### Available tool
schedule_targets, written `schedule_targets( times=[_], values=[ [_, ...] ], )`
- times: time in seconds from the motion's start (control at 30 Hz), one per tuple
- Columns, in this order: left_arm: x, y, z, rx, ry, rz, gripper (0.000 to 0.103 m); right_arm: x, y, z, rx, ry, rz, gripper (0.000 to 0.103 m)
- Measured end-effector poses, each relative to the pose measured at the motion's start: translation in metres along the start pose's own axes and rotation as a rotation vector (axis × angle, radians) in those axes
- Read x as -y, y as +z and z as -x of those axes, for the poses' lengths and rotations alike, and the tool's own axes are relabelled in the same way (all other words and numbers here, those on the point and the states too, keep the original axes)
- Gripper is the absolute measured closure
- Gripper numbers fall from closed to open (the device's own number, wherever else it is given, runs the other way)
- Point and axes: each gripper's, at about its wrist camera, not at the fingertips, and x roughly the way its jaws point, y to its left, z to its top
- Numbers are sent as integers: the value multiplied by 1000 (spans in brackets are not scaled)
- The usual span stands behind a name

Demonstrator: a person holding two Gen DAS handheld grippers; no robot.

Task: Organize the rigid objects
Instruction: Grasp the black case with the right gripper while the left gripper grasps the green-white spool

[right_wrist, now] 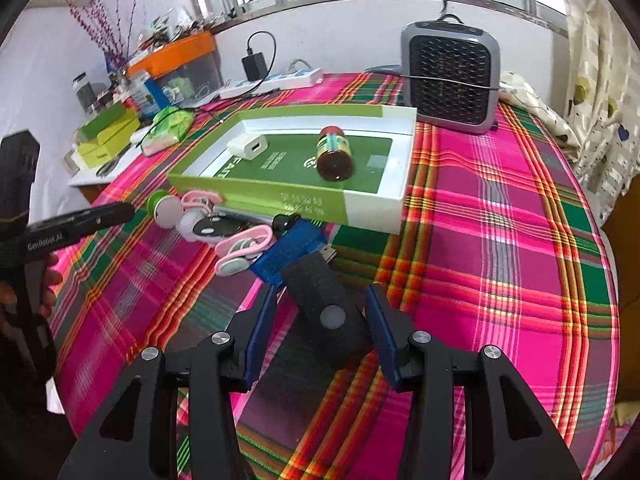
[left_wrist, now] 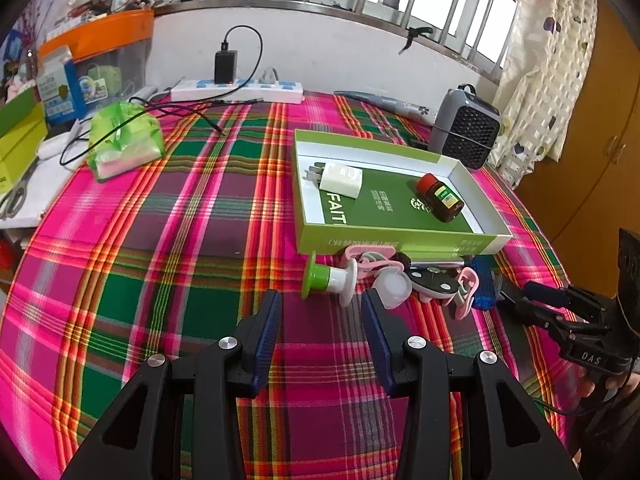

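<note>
Just in front of the green box (right_wrist: 304,200): right tool (right_wrist: 320,300) straddles the black device (right_wrist: 326,312), grip not confirmed; left tool (left_wrist: 320,304) wide and holding nothing.

You've got the right tool's fingers on either side of the black device, which lies on the plaid surface (right_wrist: 500,240) with its plug end resting on the blue case (right_wrist: 288,254). Small gaps show at both pads, so I'd call it bracketed, not clamped. Box is the sorting target: white charger (left_wrist: 340,180) and brown bottle (left_wrist: 440,197) already lie inside it. Remaining clutter sits tight against the box's near wall: green-white spool (left_wrist: 326,280), pink clips (right_wrist: 240,248), round white cap (left_wrist: 394,290). Your left tool hangs just short of the spool, likely staged for it. Device's angle across the case means it may pivot on closing.
</note>
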Motion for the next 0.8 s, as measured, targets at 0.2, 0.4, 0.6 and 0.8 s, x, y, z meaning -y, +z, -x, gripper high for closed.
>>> schedule_targets(
  times=[0.2, 0.4, 0.6, 0.8],
  values=[
    [1, -1, -3, -7, -6, -2, 62, -11, -3, -1, -21, 13, 51, 56],
    [1, -1, -7, -18, -7, -4, 62, -12, -4, -13, -59, -30, 68, 56],
    [5, 1, -12, -27, -20, -14, 62, -13, -1, -19, -76, -62, 74, 56],
    [9, 2, -17, -39, -15, -33, 61, -15, -2, -19, -68, -88, 73, 56]
  ],
)
